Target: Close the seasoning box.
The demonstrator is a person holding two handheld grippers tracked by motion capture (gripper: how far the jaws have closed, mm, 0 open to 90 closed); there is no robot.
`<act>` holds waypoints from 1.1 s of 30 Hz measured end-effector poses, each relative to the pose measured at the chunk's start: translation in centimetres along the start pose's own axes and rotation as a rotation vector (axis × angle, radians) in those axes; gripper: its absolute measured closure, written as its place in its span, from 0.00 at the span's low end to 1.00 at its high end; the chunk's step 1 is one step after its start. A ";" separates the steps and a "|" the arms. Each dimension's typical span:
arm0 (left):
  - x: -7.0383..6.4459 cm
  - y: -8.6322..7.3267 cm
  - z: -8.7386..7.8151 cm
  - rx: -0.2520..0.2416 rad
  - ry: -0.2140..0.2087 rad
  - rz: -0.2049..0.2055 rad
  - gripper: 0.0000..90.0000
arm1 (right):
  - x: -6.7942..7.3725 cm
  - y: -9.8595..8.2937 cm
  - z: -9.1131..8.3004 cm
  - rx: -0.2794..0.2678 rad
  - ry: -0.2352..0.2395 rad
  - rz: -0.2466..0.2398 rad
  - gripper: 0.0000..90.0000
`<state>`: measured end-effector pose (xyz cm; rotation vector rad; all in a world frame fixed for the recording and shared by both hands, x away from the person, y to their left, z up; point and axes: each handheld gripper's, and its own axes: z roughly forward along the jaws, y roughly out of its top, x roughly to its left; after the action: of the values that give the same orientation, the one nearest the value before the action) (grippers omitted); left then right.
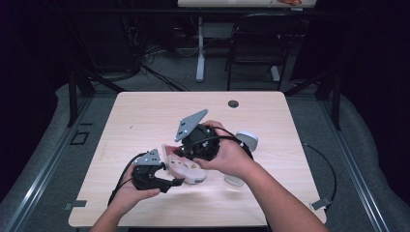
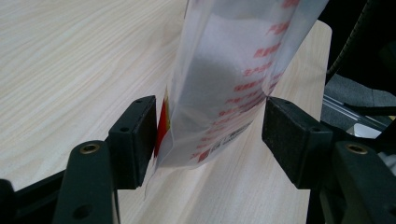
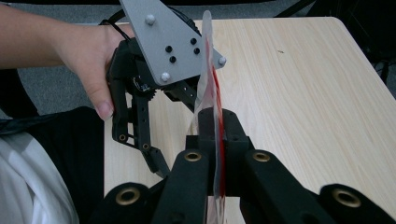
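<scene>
A clear plastic pouch [image 1: 185, 167] with red print and white powder inside is held up between both grippers near the table's front middle. My right gripper [image 3: 217, 126] is shut on the pouch's [image 3: 207, 70] edge, which stands on end between its jaws. My left gripper [image 2: 208, 135] is open, with the pouch's [image 2: 229, 79] lower corner hanging between its pads; the left pad [image 2: 140, 135] touches or nearly touches the film. In the high view the left gripper [image 1: 175, 182] sits just below and left of the right gripper [image 1: 180, 153].
A white round object [image 1: 247, 140] and a pale dish-like thing [image 1: 234, 180] lie to the right of my right hand. The wooden table [image 1: 145, 111] has a cable hole [image 1: 233, 104] at its far side. A chair [image 1: 261, 43] stands beyond it.
</scene>
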<state>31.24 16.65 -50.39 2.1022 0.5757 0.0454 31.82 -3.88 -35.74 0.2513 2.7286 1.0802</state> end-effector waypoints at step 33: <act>0.4 -0.8 0.9 0.010 -0.016 -0.017 0.41 | 0.4 0.5 -0.2 -0.019 -0.003 -0.016 1.00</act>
<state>31.52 16.47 -51.63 2.1051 0.5854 0.0157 31.46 -3.56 -35.31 0.2284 2.7113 1.1000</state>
